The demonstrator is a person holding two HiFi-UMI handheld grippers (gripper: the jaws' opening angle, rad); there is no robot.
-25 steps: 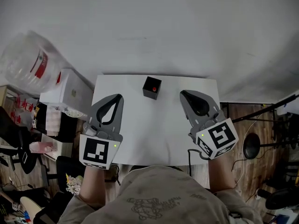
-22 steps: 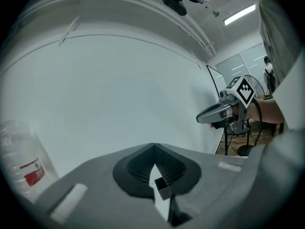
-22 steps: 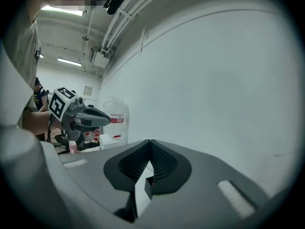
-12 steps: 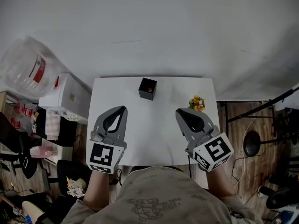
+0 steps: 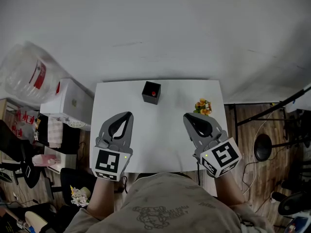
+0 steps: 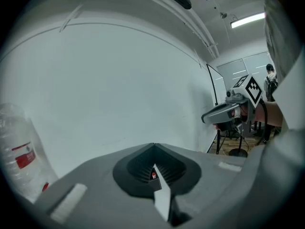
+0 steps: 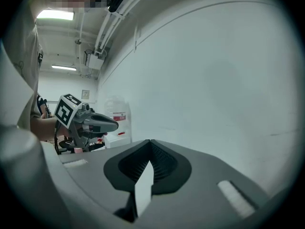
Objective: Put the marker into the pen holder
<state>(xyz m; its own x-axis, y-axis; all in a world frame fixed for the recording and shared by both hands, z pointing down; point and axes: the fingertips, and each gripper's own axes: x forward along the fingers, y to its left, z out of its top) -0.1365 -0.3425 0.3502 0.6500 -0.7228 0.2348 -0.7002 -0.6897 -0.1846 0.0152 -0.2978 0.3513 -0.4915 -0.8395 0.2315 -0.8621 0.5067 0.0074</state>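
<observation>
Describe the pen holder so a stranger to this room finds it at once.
Start at the white table against the pale wall. Near the middle of its far edge stands the pen holder, a small black box with a red tip showing in its open top. Its only neighbour, a yellow-orange flower bunch to the right, is bright, not black.

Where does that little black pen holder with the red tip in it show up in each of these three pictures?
Head view: the pen holder stands at the far middle of the white table.
Left gripper view: the pen holder is tiny, just below the picture's centre.
Right gripper view: not in it.
Shared landmark: the big clear water bottle, at the left in the head view, lower left in the left gripper view, left of centre in the right gripper view.
</observation>
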